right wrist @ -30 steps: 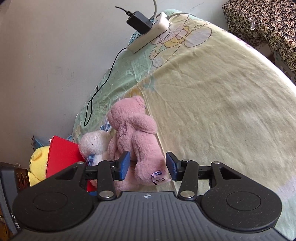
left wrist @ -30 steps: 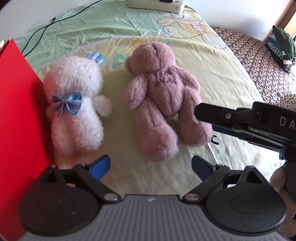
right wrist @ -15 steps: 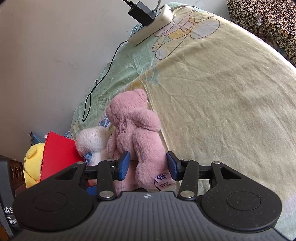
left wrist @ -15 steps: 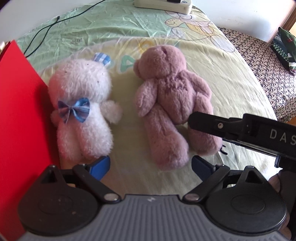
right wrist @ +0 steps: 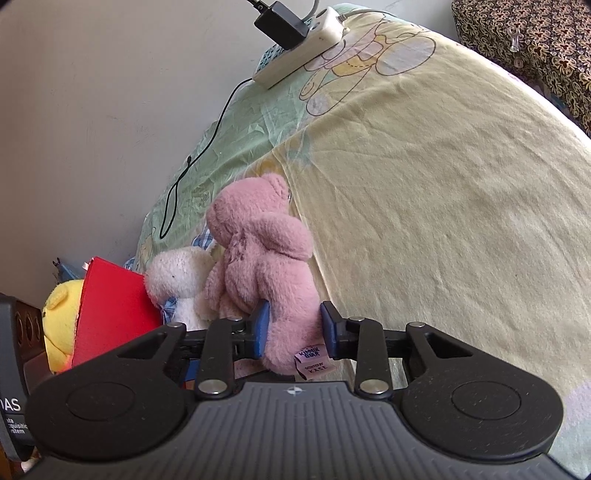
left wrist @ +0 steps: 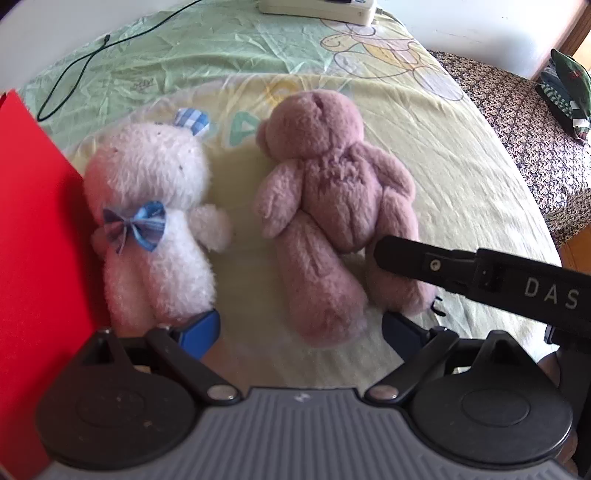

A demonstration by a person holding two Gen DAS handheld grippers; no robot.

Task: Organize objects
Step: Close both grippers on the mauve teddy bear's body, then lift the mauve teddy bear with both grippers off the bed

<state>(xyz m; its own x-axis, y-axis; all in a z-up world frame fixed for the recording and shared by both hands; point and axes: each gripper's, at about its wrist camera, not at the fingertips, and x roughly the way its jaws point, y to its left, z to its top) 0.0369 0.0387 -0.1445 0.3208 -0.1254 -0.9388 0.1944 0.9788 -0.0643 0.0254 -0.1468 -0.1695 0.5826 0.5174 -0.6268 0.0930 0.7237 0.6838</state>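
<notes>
Sunlit bedding, a yellow and green cartoon-print sheet (right wrist: pixel 443 192), fills both views, with a pale wall behind it.

At the near edge of the bed, the right gripper (right wrist: pixel 293 328) is seen pressed on one leg of the pink bear (right wrist: pixel 266 254); its blue pads (right wrist: pixel 260 325) are sunk into the plush, so the leg is taken to be clamped. The left gripper (left wrist: pixel 299 332) is held with its fingers wide apart and nothing between them, hovering just short of the bear's other leg and the feet of the white plush toy (left wrist: pixel 155 221).

The pink bear lies face down, legs toward the near edge, and the white toy lies just beside it, toward the left edge, touching a red box (left wrist: pixel 33 240). A yellow plush toy (right wrist: pixel 61 325) is partly hidden behind that box.

The bear is judged to be light, soft and limp; it would probably dangle and swing if lifted by one leg. A firmer hold would likely be had across the torso. The sewn label (right wrist: pixel 314 363) near the foot should not be relied on.

Three plush toys are counted: one pink, one white, one yellow. One red box, one power strip (right wrist: pixel 299 46) at the far edge, with one black adapter (right wrist: pixel 280 20) plugged in, are also seen.
</notes>
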